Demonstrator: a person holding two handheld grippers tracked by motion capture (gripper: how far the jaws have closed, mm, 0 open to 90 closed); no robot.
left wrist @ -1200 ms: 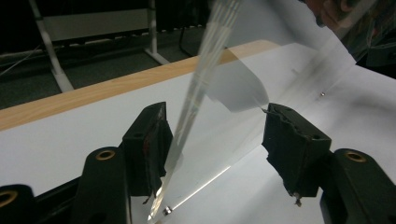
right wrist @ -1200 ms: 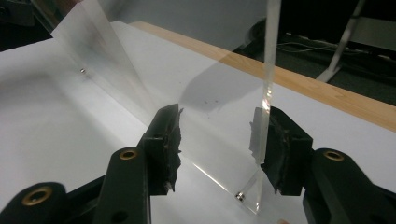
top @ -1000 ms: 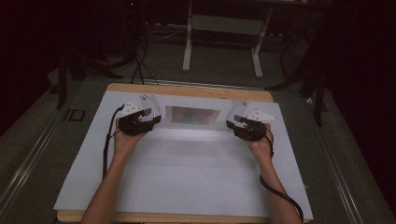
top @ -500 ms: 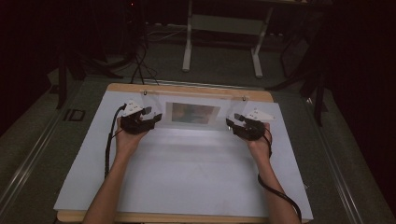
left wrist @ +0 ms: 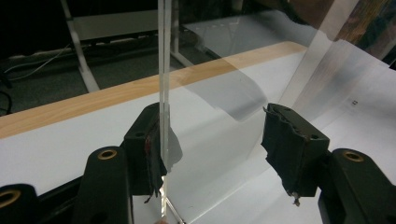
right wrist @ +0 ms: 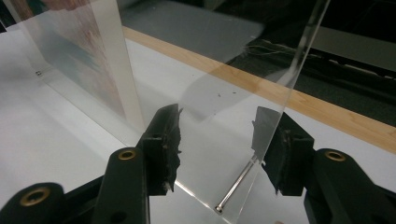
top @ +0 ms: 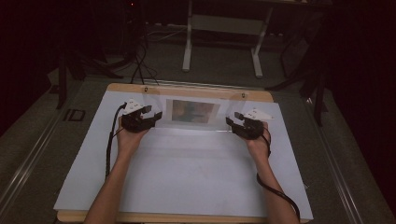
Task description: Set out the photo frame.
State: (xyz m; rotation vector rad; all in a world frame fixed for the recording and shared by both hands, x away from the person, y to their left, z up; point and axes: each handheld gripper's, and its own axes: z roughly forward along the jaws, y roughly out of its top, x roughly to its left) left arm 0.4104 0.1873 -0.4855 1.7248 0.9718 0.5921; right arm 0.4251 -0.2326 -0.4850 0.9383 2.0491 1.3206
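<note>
A clear acrylic photo frame (top: 163, 122) stands upright at the back of the white table top (top: 187, 177), with a colour picture (top: 195, 111) in its middle. My left gripper (top: 154, 114) is at the frame's left end and my right gripper (top: 232, 121) at its right end, each held in a hand. In the left gripper view the jaws of the left gripper (left wrist: 215, 135) stand wide apart; the frame's edge (left wrist: 163, 70) runs beside the left pad. In the right gripper view the jaws of the right gripper (right wrist: 219, 135) also stand apart around the clear panel (right wrist: 261, 79), near a metal pin (right wrist: 236, 189).
A wooden strip (top: 140, 87) borders the table's far edge. Beyond it a metal stand (top: 224, 28) rests on the dark floor, with cables (top: 140, 65) to its left. Each gripper's black cable (top: 109, 149) trails back along the forearm.
</note>
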